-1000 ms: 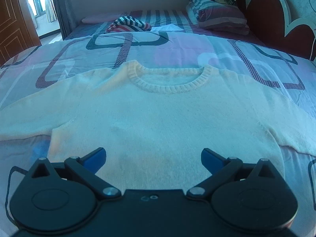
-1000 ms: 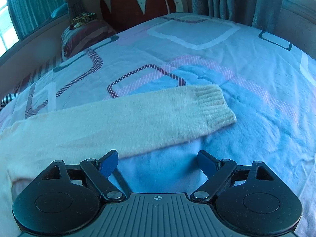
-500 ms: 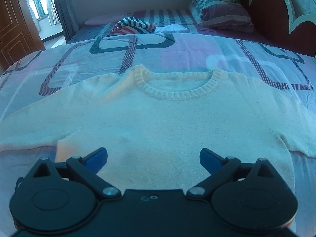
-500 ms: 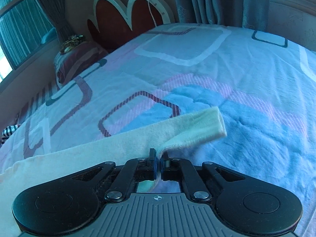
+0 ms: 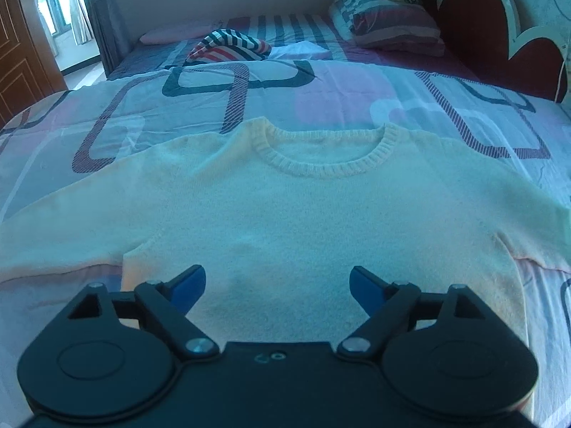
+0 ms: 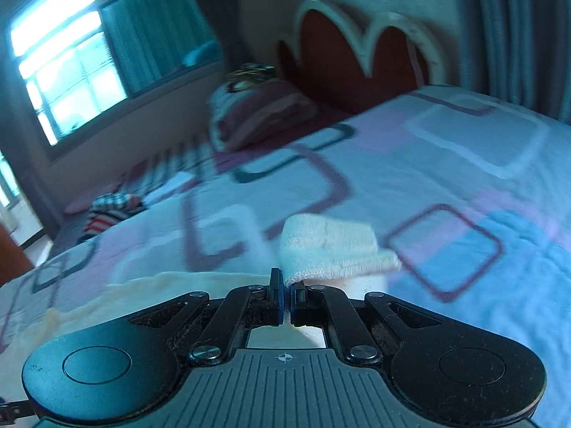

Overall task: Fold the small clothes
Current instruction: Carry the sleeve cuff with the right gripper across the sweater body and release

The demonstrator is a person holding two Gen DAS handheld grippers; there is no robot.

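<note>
a cream knit sweater [image 5: 285, 221] lies face up and spread flat across the near half of the bed [image 5: 446, 107], its ribbed collar [image 5: 321, 164] toward the far side where the striped pillow [image 5: 389, 25] sits by the headboard corner. the body is laid flat and one sleeve runs out toward the bed's left edge, which gives clean lines to fold along.

the right gripper [image 6: 287, 294] is clenched on the sleeve cuff [image 6: 332, 249], the fabric pinched between the pads and bunched just beyond them, lifted clear of the quilt. the blurred background in that view fits a hand in mid swing. gripping at the cuff makes sense: it lets the whole sleeve be carried over in one sweep, likely to lay it across the chest.

the left gripper [image 5: 277, 285] hangs over the sweater's lower body near the near edge of the bed, its jaws wide but closing, with knit below them and nothing caught between the blue pads [image 5: 189, 281]. it seems placed there to pin or pick up the hem.

a striped garment [image 5: 230, 48] lies bunched at the far side of the bed, well apart from the sweater, probably waiting its turn.
</note>
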